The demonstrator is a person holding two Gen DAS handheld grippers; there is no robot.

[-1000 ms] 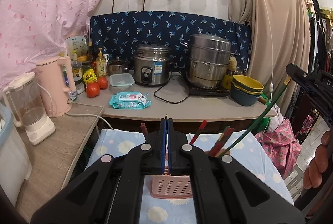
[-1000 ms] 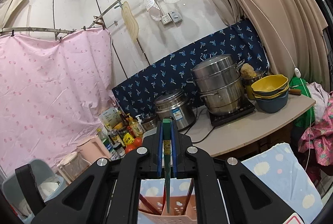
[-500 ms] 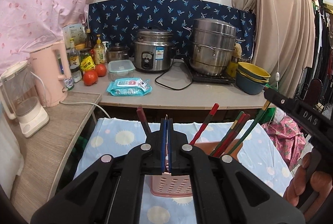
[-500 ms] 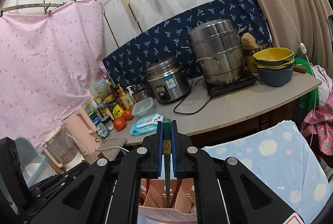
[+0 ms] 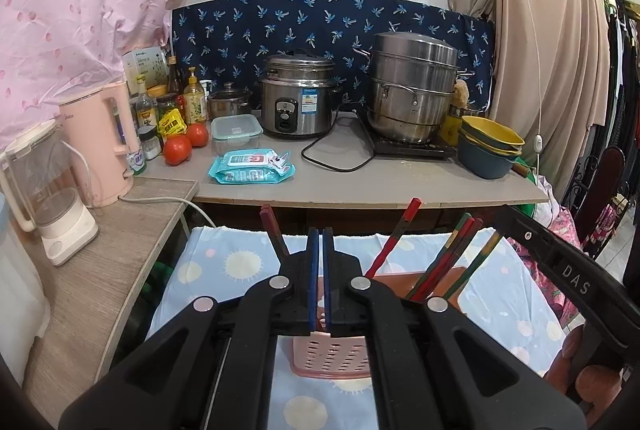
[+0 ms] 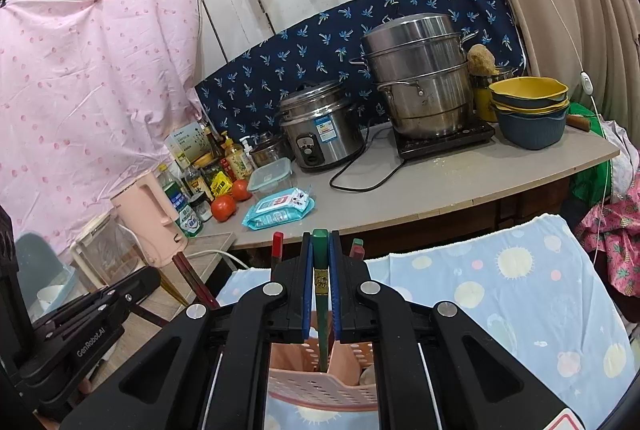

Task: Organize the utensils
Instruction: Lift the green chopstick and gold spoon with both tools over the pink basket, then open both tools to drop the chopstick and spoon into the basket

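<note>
1. 2 grippers hover over the same pink perforated plastic utensil basket (image 6: 320, 386), which sits on a pale blue cloth with sun prints (image 6: 520, 294).
2. Right gripper (image 6: 320, 282): blue pads pinched tight on a dark green chopstick (image 6: 320, 294) with a small gold band, held upright, its lower end down inside the basket's compartment.
3. Left gripper (image 5: 319, 278): blue pads nearly together, only a thin slit between them, nothing visibly between them; its tips sit right at the basket's near rim, though I can't tell if they touch it.
4. Red and green chopsticks (image 5: 448, 262) already lean out of the basket's right side in the left wrist view, with a single red one (image 5: 394, 238) beside them and a dark red one (image 5: 274, 230) leaning left.
5. Readable writing: "DAS" on the right gripper's black body in the left wrist view, "GenRobot.AI" on the left gripper's body in the right wrist view.
6. Steel rice cooker (image 5: 298, 98) on the grey counter carries a blue-and-white label, too small to read.
</note>
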